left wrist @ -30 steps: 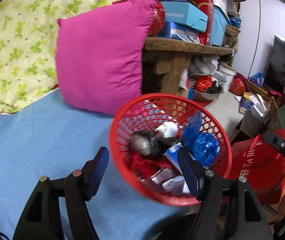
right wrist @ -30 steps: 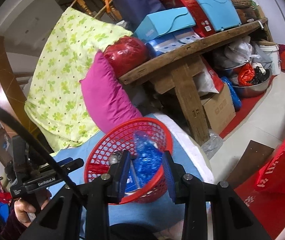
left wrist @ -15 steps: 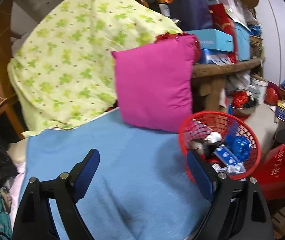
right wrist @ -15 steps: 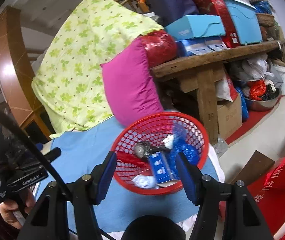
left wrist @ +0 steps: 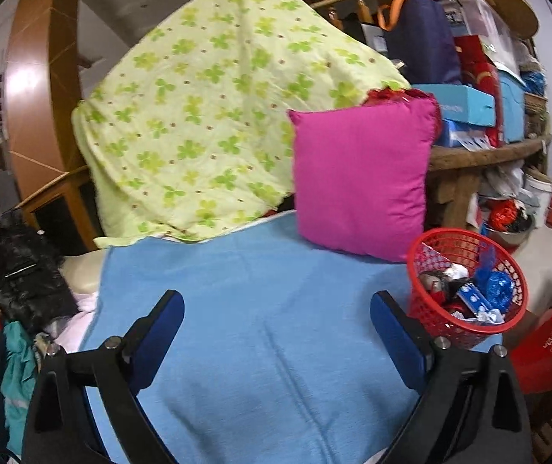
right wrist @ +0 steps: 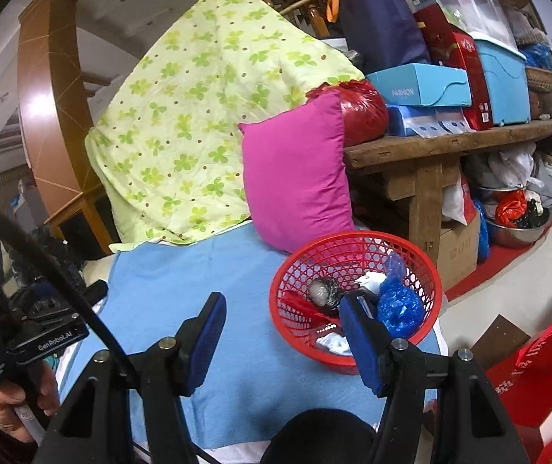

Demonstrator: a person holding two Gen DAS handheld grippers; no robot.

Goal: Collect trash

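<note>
Now trash in red basket, both tongs empty.

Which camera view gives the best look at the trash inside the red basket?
The right wrist view: the red basket sits near the centre, large, with its blue bag and wrappers clear, though one finger covers part. In the left wrist view the basket is small, blurred, at the right edge.

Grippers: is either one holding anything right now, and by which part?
Nothing is held. Left gripper and right gripper are both open and empty over the blue blanket.
</note>
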